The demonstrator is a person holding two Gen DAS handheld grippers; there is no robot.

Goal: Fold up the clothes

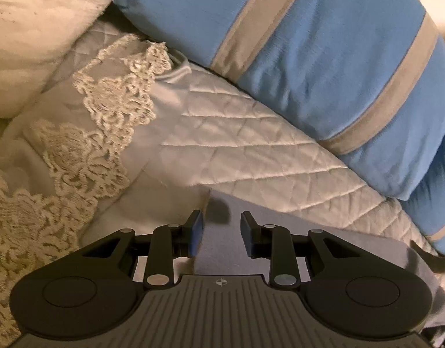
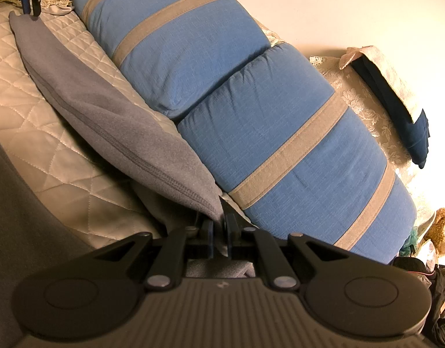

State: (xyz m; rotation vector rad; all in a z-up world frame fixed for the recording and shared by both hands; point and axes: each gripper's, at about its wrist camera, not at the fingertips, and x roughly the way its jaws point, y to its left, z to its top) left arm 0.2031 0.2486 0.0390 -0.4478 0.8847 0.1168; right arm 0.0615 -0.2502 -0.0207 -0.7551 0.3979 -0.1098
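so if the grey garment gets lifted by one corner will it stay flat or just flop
Probably flop. The grey garment already sags between the corner pinched in the right gripper and its far corner by the left gripper, so it looks soft. It seems light, likely a thin knit with a stitched hem. Its matte surface may cling a little to the quilted cover instead of sliding.

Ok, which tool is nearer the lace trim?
Left. The left tool sits right beside the lace trim; the right tool grips the far end of the grey garment.

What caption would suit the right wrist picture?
Right gripper pinching a corner of a grey garment on a quilted bed, beside blue striped pillows.
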